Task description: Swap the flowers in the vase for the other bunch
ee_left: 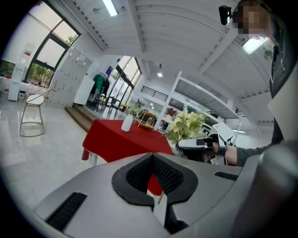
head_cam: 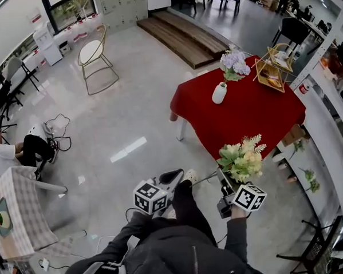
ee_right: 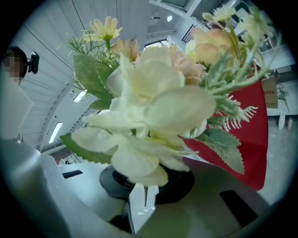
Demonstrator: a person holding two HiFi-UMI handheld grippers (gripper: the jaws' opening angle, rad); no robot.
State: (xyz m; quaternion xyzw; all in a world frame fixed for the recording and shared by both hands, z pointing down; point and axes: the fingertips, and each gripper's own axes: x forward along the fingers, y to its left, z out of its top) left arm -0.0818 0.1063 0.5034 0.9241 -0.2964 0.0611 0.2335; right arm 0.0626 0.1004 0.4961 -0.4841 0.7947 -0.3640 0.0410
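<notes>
Pale glossy floor (head_cam: 102, 126) fills a wide hall, and a red table (head_cam: 245, 118) stands ahead on the right.

The left gripper (ee_left: 153, 186) has its jaws pressed together with nothing between them. It is held low in front of the person, to the left of the other gripper.

The right gripper (ee_right: 144, 186) has its jaws drawn narrow on the stems of a cream and yellow bunch (head_cam: 242, 158). The bunch stands up out of the jaws, and in the right gripper view its blooms and leaves hide the stems. It is held in the air just short of the table's near corner.

A white vase (head_cam: 219, 93) stands upright near the table's left edge with purple flowers (head_cam: 234, 62) in it. A gold wire stand (head_cam: 274, 68) sits to its right on the far corner, apart from the vase.

Further off are a gold chair (head_cam: 94, 54) and a wooden step (head_cam: 180, 38). A person (head_cam: 12, 153) sits on the floor at the left, near a checked table (head_cam: 15, 210).
</notes>
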